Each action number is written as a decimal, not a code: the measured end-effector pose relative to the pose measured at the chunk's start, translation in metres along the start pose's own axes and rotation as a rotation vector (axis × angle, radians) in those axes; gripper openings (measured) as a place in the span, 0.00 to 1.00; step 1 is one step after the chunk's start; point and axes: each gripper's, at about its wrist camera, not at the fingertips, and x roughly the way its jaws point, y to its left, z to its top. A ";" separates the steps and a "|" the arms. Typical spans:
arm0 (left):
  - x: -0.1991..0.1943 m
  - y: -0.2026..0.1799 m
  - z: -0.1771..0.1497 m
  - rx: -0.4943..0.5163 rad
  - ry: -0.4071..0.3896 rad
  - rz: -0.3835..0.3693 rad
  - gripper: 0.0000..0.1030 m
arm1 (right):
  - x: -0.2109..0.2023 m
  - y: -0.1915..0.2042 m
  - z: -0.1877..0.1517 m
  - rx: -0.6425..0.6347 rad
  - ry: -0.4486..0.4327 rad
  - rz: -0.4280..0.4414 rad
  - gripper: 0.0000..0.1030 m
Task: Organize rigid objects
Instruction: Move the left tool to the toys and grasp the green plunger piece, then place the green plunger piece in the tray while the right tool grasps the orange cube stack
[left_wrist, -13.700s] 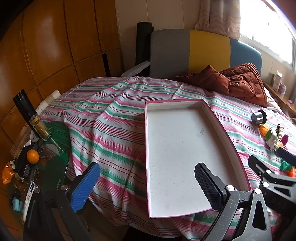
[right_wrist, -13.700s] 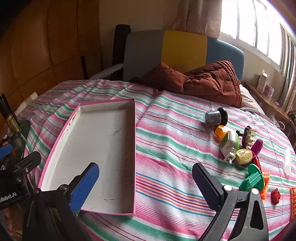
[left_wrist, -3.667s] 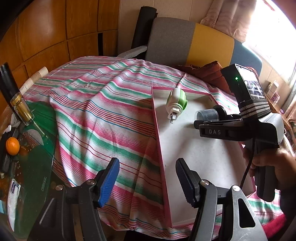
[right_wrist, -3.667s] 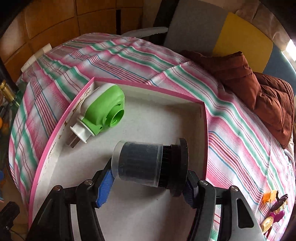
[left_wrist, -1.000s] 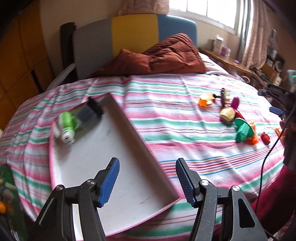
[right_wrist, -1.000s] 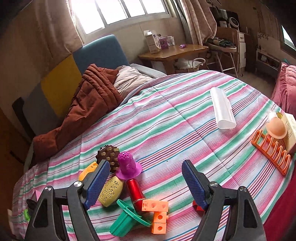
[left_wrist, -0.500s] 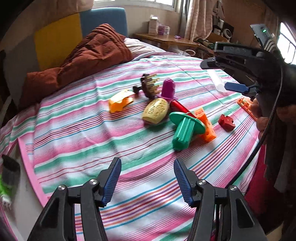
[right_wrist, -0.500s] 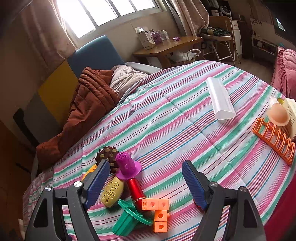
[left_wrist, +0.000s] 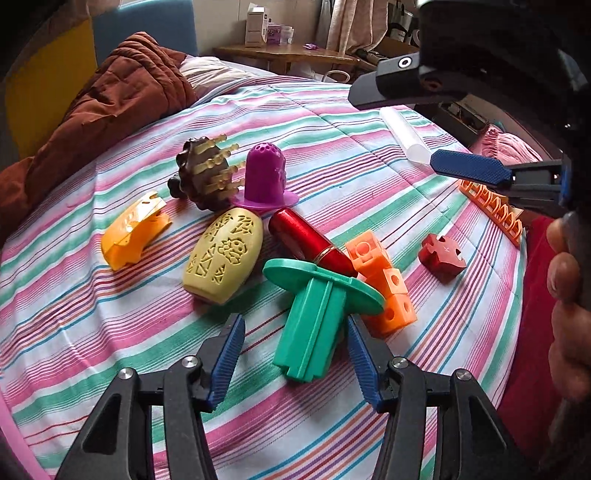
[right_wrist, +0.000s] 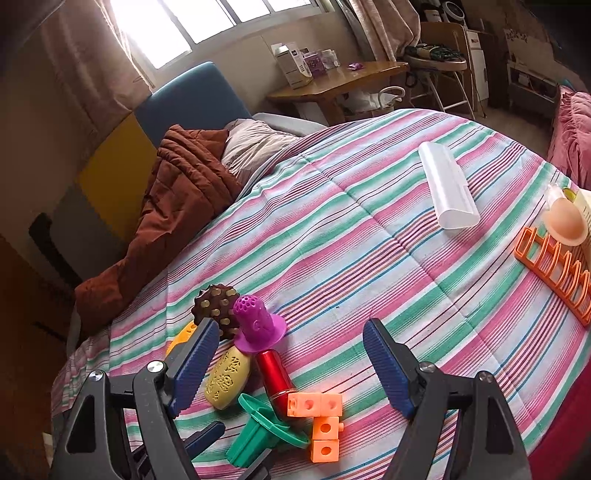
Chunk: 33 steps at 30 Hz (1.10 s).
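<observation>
I am closing my left gripper (left_wrist: 295, 354) around the ribbed stem of the green plastic plunger (left_wrist: 317, 314), which looks light, stiff and slightly slippery.

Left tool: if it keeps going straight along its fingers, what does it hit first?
Most likely the green flanged piece: its stem already lies between the closing fingers of the left tool, pads apparently not yet pressing it.

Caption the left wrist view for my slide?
Left claw closing around the green piece among toys on a striped bedspread.

Glossy red tube (left_wrist: 308, 242) on striped cloth bedspread (left_wrist: 332, 122).
</observation>
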 end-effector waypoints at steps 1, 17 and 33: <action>0.003 0.001 0.000 -0.011 0.007 -0.015 0.47 | 0.000 0.000 0.000 0.000 0.002 0.000 0.79; -0.037 0.025 -0.069 -0.149 -0.033 0.029 0.30 | 0.038 -0.012 -0.016 0.037 0.246 -0.038 0.69; -0.073 0.034 -0.119 -0.229 -0.064 0.075 0.30 | 0.056 0.005 -0.053 -0.078 0.410 -0.116 0.51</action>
